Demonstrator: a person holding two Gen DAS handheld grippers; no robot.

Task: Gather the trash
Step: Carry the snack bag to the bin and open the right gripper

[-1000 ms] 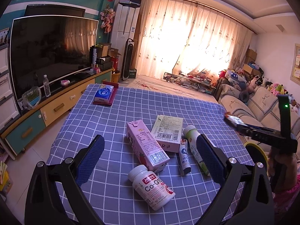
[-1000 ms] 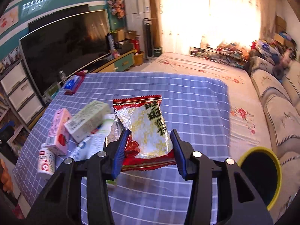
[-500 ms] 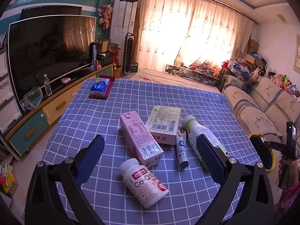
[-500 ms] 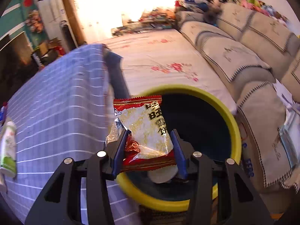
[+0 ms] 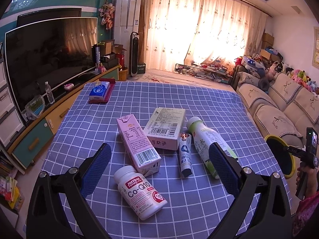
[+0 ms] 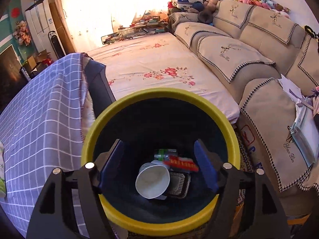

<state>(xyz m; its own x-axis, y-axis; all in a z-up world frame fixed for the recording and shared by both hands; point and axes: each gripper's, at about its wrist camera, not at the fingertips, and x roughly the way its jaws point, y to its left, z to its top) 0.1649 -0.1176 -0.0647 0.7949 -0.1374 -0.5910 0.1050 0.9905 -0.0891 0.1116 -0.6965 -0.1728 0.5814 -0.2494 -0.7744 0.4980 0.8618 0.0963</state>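
Beside the bin (image 6: 159, 94) (yellow-rimmed): sofa (image 6: 249, 45), checkered table (image 6: 39, 109).

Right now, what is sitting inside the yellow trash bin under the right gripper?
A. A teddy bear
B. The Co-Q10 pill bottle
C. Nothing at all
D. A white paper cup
D. The right wrist view looks down into the yellow-rimmed trash bin, where a white paper cup lies on its side beside a black plastic tray, with the red snack wrapper blurred just above them.
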